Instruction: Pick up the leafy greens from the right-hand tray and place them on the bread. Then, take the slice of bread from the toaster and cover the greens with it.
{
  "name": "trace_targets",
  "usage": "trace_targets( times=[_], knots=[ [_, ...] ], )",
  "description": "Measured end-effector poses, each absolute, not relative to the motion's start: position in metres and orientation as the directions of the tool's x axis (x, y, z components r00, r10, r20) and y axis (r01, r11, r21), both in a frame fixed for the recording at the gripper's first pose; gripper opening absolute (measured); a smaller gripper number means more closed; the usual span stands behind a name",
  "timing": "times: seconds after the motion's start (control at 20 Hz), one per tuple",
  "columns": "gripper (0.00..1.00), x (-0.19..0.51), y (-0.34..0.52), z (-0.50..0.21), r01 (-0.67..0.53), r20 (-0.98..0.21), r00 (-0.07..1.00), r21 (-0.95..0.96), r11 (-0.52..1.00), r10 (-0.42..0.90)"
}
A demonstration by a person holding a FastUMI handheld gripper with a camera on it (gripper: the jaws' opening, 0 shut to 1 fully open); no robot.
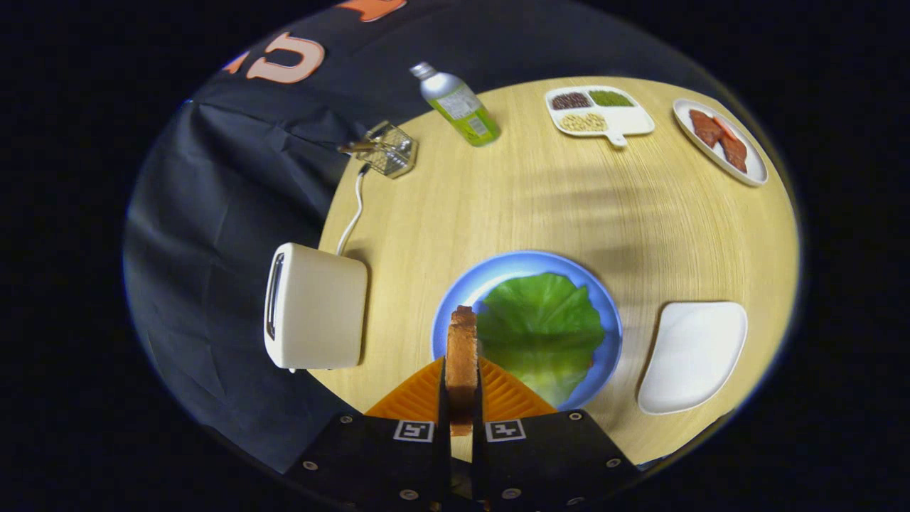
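- Gripper view: the gripper (462, 398) has both fingers clamped on an upright slice of bread (462, 348), held edge-on.
- Greens (540, 331) already lie on the blue plate (455, 299); the toaster (313, 306) stands just beside it.
- Step in hand, as I judge it: covering the greens. Next, tip the slice flat and lower it centred.

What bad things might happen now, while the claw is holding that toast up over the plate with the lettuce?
1. The claw pinches the brown toast slice on edge, standing upright; dropped like that, it may topple off the green lettuce leaf.
2. The toast sits over one side of the round blue plate, so it might land half on the rim.
3. The white toaster stands close beside; a swing sideways might bump it.
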State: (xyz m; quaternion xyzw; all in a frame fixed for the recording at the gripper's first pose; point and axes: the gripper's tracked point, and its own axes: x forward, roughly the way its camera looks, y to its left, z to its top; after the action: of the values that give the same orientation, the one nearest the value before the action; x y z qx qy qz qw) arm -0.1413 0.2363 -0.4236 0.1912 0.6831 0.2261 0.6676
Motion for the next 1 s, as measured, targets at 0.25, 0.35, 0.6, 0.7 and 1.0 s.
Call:
trace_targets(
  times=[0.25, 0.35, 0.6, 0.7, 1.0],
  knots=[
    [0.18, -0.133, 0.222, -0.439, -0.041, -0.861, 0.005, 0.508, 0.86, 0.509],
    [0.32, -0.126, 0.215, -0.438, -0.04, -0.87, 0.043, 0.489, 0.871, 0.491],
    [0.72, -0.092, 0.197, -0.403, -0.074, -0.858, 0.193, 0.47, 0.879, 0.475],
    [0.79, -0.071, 0.192, -0.374, -0.109, -0.834, 0.281, 0.464, 0.879, 0.475],
    [0.89, -0.013, 0.159, -0.241, -0.26, -0.66, 0.6, 0.374, 0.89, 0.452]
  ],
)
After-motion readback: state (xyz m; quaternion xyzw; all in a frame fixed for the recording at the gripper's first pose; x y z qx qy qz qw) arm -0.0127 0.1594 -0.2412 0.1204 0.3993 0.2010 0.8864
